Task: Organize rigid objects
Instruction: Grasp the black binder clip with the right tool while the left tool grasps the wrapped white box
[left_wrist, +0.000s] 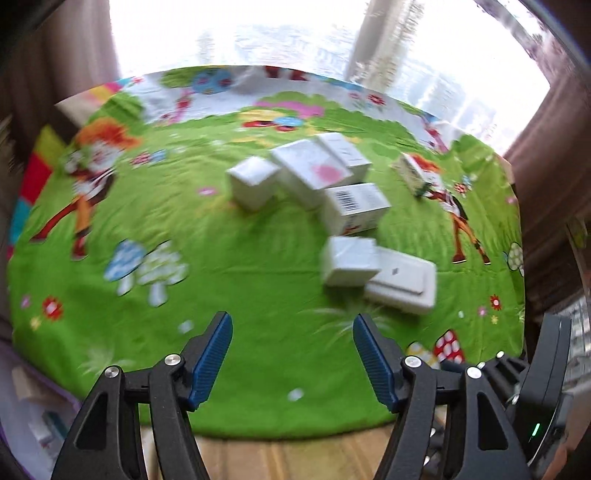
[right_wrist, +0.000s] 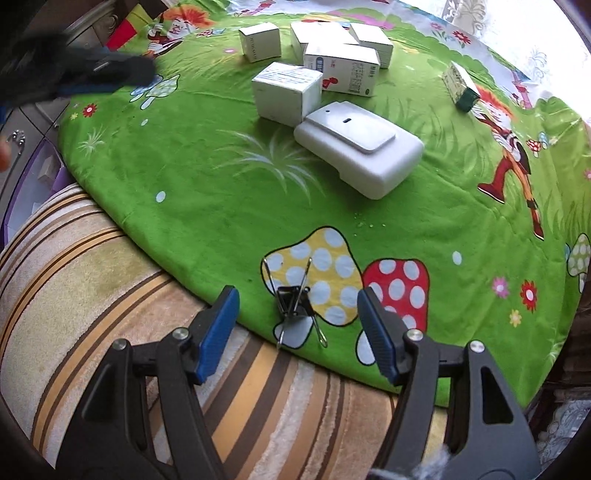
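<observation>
Green plush cloth (right_wrist: 207, 177) printed with mushrooms and cartoon figures, spread over a round table; striped brown and cream fabric (right_wrist: 92, 280) only in the right wrist view, at 8 o'clock below the cloth edge; bright window (left_wrist: 295, 33) and brown curtain (left_wrist: 55, 48) only in the left wrist view, at 12 o'clock, that view smeared by motion blur.

Black binder clip (right_wrist: 293, 302) with wire handles splayed, visible in the right wrist view alone, lying on the yellow spotted mushroom print between the blue pads (right_wrist: 218, 332) of the right gripper (right_wrist: 297, 314), untouched; jaws spread wide, nothing held.

White rounded plastic case (right_wrist: 360, 151) toward 12 o'clock in the right wrist view, touching a white box (right_wrist: 286, 94) at its 10 o'clock; behind, a cluster of white cartons (right_wrist: 341, 48), one with red and blue print; small green-ended box (right_wrist: 461, 88) apart at 1 o'clock.

Left gripper (left_wrist: 291, 354) likewise spread, empty, hovering above bare green cloth; same case (left_wrist: 402, 284) and cartons (left_wrist: 317, 170) blurred toward 1 o'clock.
</observation>
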